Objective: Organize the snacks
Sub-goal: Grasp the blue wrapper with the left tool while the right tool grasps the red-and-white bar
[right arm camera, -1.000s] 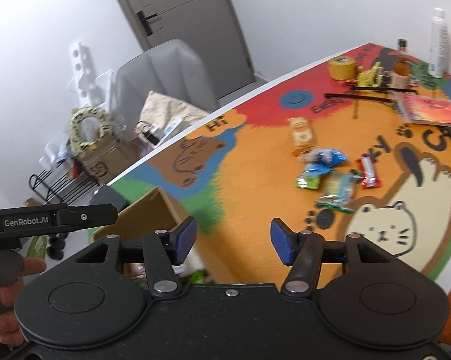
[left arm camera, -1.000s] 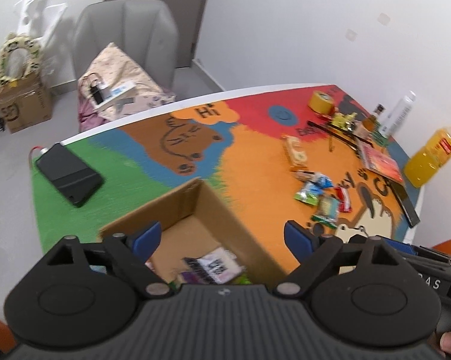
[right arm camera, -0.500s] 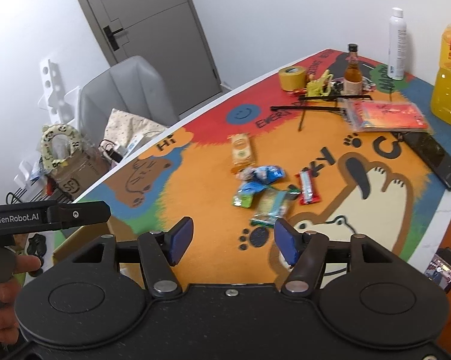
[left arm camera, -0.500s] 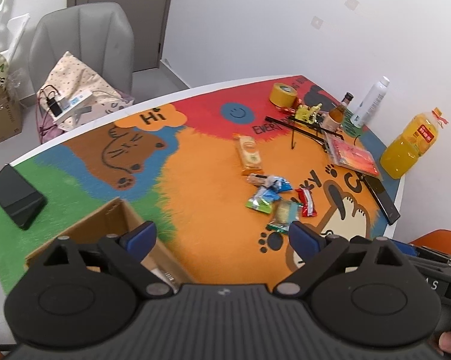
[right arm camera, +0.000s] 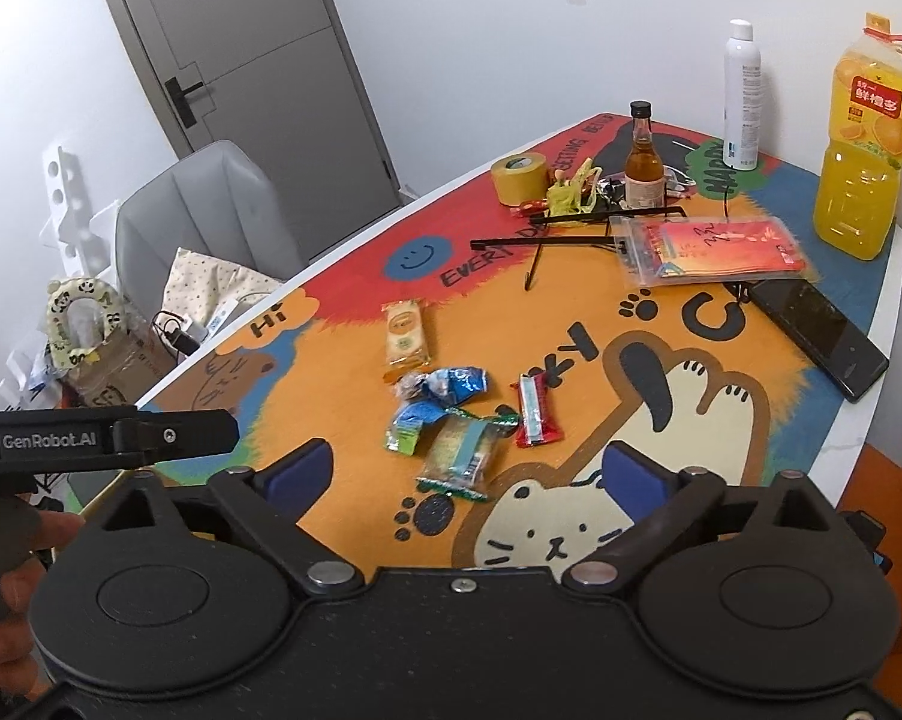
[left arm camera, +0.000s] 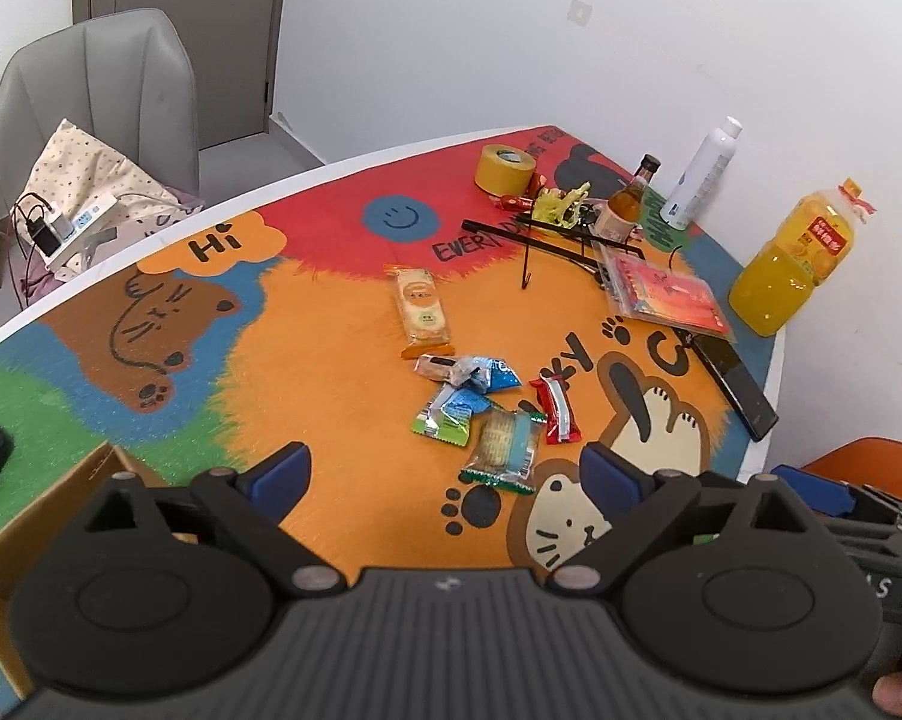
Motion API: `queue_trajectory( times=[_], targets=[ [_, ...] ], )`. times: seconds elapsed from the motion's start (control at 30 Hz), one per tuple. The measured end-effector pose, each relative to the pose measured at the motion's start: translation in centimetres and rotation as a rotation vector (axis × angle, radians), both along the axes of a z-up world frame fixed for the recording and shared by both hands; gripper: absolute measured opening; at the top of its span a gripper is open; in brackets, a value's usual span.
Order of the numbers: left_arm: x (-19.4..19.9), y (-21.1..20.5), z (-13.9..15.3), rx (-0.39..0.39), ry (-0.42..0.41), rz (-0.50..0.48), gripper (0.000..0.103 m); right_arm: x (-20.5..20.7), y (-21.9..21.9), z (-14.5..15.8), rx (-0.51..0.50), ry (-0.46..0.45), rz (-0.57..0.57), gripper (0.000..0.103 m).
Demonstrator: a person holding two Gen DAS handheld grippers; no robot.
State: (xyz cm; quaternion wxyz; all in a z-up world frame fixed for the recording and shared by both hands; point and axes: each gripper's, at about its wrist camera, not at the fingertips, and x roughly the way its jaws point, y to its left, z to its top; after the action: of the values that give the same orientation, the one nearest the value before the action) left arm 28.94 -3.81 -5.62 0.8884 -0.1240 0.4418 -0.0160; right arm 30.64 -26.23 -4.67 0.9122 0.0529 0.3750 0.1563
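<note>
Both grippers swung off the box toward the snack pile; box now only at my left view's near-left corner.

Left gripper [left arm camera: 445, 468] spread wide, empty. Right gripper [right arm camera: 469, 468] jaws opening, nothing between them. Snack pile [left arm camera: 481, 402] on the table [left arm camera: 331, 360], mid-mat: cracker pack [left arm camera: 422, 305] farthest, red bar [left arm camera: 556, 408] on the right, green-blue wafer [left arm camera: 502, 450] nearest. Cardboard box [left arm camera: 61, 492] well left of the pile.

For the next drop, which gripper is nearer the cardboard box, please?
Left. Left gripper hangs at the cardboard box corner; right gripper, fingers opening empty, sits farther, beyond the left.
</note>
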Motion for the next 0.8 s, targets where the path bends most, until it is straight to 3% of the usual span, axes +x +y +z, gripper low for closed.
queue_trajectory(
  times=[0.43,0.53,0.67,0.8],
  targets=[
    [5.2,-1.2,-3.5,0.005,0.043,0.009,0.096,4.8,-0.2,-2.6,-0.034,0.047,0.009,0.102],
    [6.2,-1.4,-4.5,-0.006,0.038,0.012,0.095,6.0,-0.2,-3.3,-0.047,0.046,0.025,0.095],
    [7.6,-1.7,-6.4,-0.024,0.055,0.025,0.093,7.8,-0.4,-4.5,-0.038,0.089,0.030,0.077],
    [9.2,-2.3,-8.3,-0.032,0.074,0.016,0.079,9.2,-0.7,-5.9,-0.037,0.129,0.041,0.068]
  ],
)
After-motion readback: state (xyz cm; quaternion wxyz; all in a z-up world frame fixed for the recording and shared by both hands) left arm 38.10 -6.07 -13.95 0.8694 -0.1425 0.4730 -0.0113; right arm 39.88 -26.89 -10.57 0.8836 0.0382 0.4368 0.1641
